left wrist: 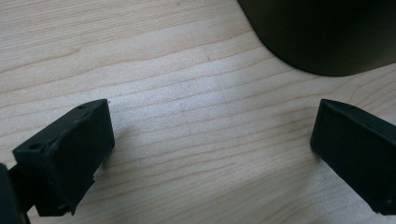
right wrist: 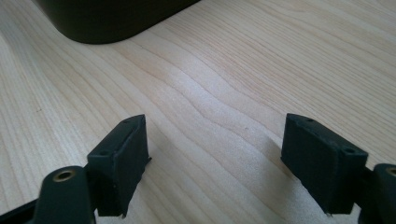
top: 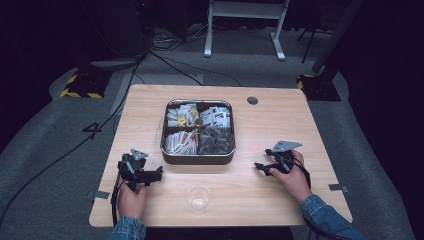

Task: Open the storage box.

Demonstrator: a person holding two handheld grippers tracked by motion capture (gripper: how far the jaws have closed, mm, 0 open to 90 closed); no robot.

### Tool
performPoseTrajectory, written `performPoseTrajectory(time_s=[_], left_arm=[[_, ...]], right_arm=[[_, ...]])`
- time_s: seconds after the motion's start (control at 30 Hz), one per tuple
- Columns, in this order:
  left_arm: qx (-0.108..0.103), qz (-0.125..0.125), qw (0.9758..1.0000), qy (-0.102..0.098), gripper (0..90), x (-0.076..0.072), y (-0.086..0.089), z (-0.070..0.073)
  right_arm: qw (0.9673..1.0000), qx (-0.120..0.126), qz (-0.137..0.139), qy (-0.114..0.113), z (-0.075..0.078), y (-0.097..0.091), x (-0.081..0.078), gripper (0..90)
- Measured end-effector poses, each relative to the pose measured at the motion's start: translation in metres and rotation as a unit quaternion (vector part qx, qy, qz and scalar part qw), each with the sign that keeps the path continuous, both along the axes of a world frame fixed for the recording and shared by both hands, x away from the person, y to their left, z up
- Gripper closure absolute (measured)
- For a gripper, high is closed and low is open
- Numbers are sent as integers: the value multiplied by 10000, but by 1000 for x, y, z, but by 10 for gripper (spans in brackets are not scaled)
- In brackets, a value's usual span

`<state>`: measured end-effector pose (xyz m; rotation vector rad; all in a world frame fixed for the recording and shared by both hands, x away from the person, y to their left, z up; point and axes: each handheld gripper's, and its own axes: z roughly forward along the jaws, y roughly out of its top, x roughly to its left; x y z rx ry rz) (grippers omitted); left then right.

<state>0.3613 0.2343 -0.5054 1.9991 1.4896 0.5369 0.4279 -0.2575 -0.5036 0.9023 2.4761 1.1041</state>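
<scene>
A dark square tin with four compartments of small packets stands in the middle of the wooden table. A clear plastic cup sits in front of it near the front edge. My left gripper rests on the table left of the tin's front corner, jaws wide apart over bare wood, the tin's dark wall just ahead. My right gripper rests on the table right of the tin, jaws wide apart with only wood between them, and the tin's wall ahead.
Bare table lies between each gripper and the tin. A round cable hole is at the far right of the tabletop. Cables run over the grey floor at left, and a white desk frame stands behind the table.
</scene>
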Motion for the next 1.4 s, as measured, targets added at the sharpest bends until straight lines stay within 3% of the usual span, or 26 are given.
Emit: performPoseTrajectory(time_s=[0.13, 0.23, 0.8, 0.93, 1.0, 1.1, 1.27, 1.4], left_arm=[[-9, -549, 9985, -15, 5, 2, 8, 0], [-13, -813, 9967, -2, 3, 3, 13, 0], [-30, -1039, 9946, 8, 0, 1, 17, 0], [-20, -1053, 9944, -9, 3, 1, 18, 0], [-28, -1058, 9944, -5, 4, 1, 18, 0], [-17, -1058, 9944, -4, 5, 0, 18, 0], [-25, -993, 9951, -14, 5, 0, 18, 0], [-28, -971, 9953, -12, 4, 0, 17, 0]], right_arm=[[10000, 0, -4, 1, 0, 0, 0, 234], [10000, 9, -4, 15, 0, 0, 0, 233], [10000, 8, -10, 24, 0, 0, 0, 233], [9997, 4, -223, 36, 0, 4, 0, 234], [9997, 30, -256, 35, 1, 7, 0, 284], [9993, 244, -202, 204, 3, 7, 0, 332], [9982, 341, -281, 405, 18, 7, -5, 370], [9987, 357, -175, 321, 32, 9, -9, 363]])
